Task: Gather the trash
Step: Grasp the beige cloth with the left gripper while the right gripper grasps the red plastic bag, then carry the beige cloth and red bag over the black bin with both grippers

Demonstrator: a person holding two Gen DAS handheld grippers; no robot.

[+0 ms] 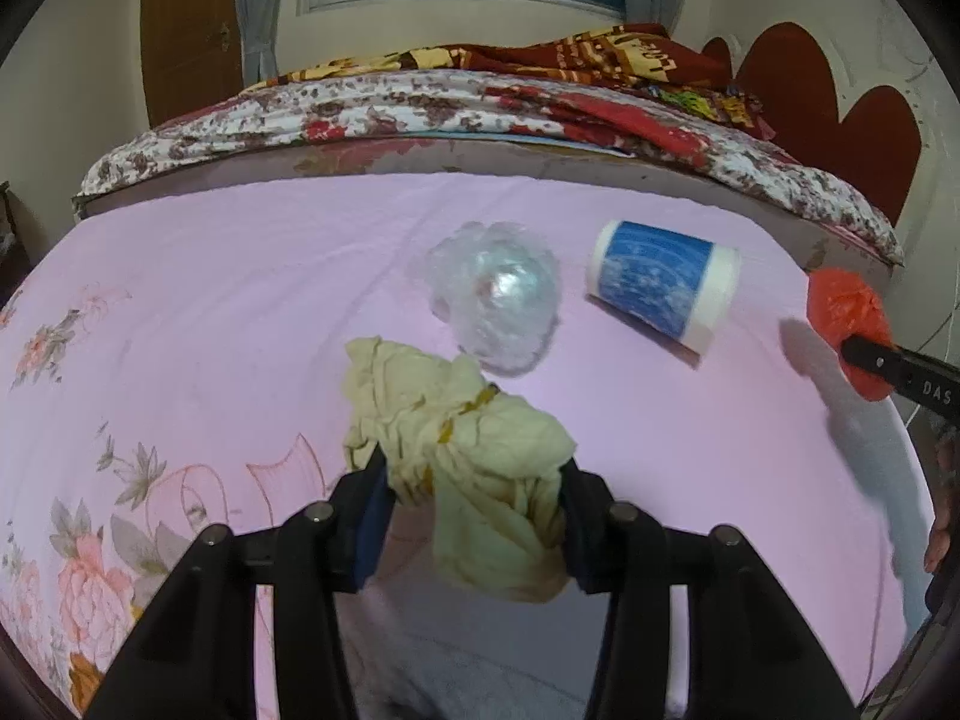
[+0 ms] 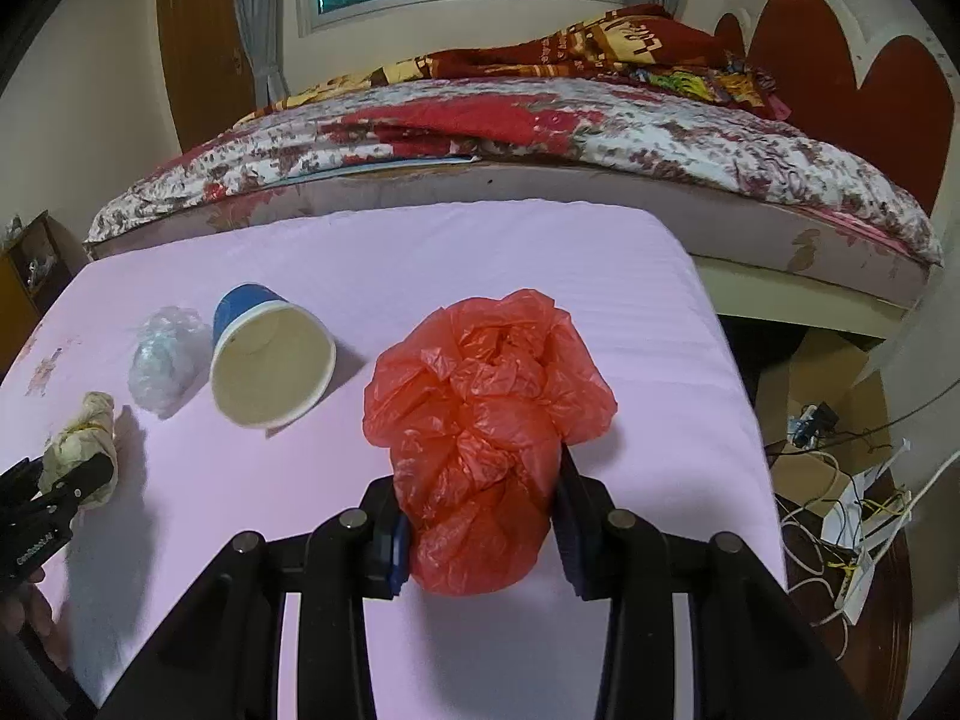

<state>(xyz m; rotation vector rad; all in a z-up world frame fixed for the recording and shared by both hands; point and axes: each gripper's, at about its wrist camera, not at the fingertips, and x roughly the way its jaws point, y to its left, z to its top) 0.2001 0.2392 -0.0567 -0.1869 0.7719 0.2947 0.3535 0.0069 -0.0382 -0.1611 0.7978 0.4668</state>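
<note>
With both grippers angled down over the pink sheet [image 1: 240, 312], each one has a piece of rubbish between its jaws. The left gripper [image 1: 474, 498] is clamped on the yellowish wad [image 1: 462, 438], a crumpled rag or paper, I can't tell which. The pads squeeze its middle, so the top bunches up ahead of the fingertips and a tail droops below them. It looks just clear of the sheet, judging by the shadow beneath.

Over on the other side, the right gripper [image 2: 480, 498] has its jaws pinched on the red bag [image 2: 480, 414]. They bite low on the bundle, where the plastic is gathered tight, and the loose part puffs out ahead of the tips. That's a sensible hold: thin film slips unless you catch a thick fold.

Two pieces are untouched. The clear plastic ball [image 1: 498, 294] lies just ahead of the left jaws, almost touching the wad's far edge. The cup [image 1: 660, 282] lies on its side beyond it, off to the right of those jaws; from the right gripper's view its open mouth faces back toward us, left of the red bag.

So I'd call this roughly halfway: two items gripped, two waiting. I see no bin in either view, so where these go I can't say. The risk now is the bag sliding out as it's carried.
</note>
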